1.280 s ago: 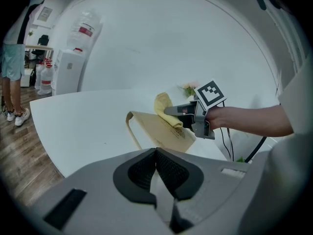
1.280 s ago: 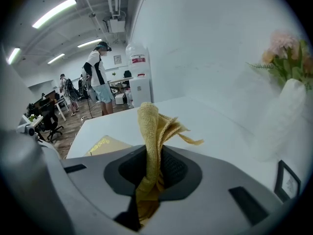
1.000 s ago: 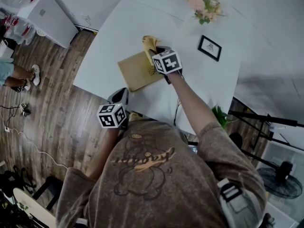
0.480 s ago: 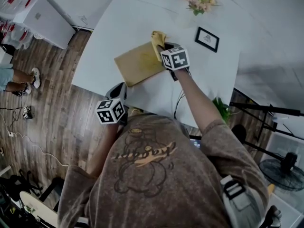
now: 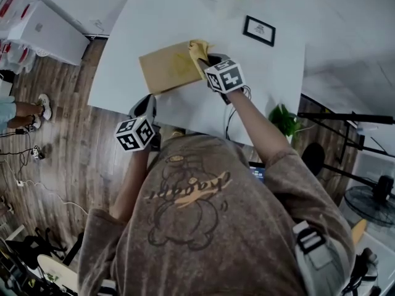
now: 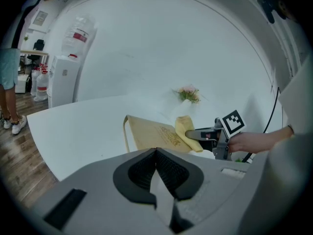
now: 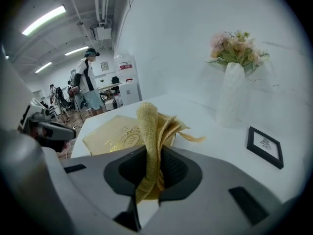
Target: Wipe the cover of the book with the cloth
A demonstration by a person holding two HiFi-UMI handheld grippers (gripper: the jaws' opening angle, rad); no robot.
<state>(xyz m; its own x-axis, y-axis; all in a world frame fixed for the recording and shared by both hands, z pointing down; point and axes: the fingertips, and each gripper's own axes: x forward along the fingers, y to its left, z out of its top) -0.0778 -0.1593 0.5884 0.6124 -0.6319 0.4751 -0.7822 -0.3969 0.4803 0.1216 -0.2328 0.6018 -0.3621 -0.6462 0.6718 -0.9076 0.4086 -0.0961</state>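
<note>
**While One Gripper Pinches the Cloth, the Other Sits Closed and Empty**

Where the single tan book (image 5: 163, 73) lies flat on the white table (image 5: 154, 17), one yellow cloth (image 5: 197, 48) is bunched over its far right corner, as the head view shows it. Two grippers are in play. The right gripper (image 5: 207, 59) has its jaws clamped on that cloth, whose folds rise out from between them and spill forward over the gold-printed cover. The left gripper (image 5: 148, 100) is at the table's near edge, apart from the book, with its jaws pressed together and nothing between them.

Beyond the book, the table carries one black picture frame (image 5: 259, 31) and one white vase (image 7: 232, 102) of pink flowers, the two standing near each other. One potted plant (image 5: 284, 121) sits just off the table's right side. On the wooden floor to the left, one person's legs (image 5: 24, 106) show in sneakers.
</note>
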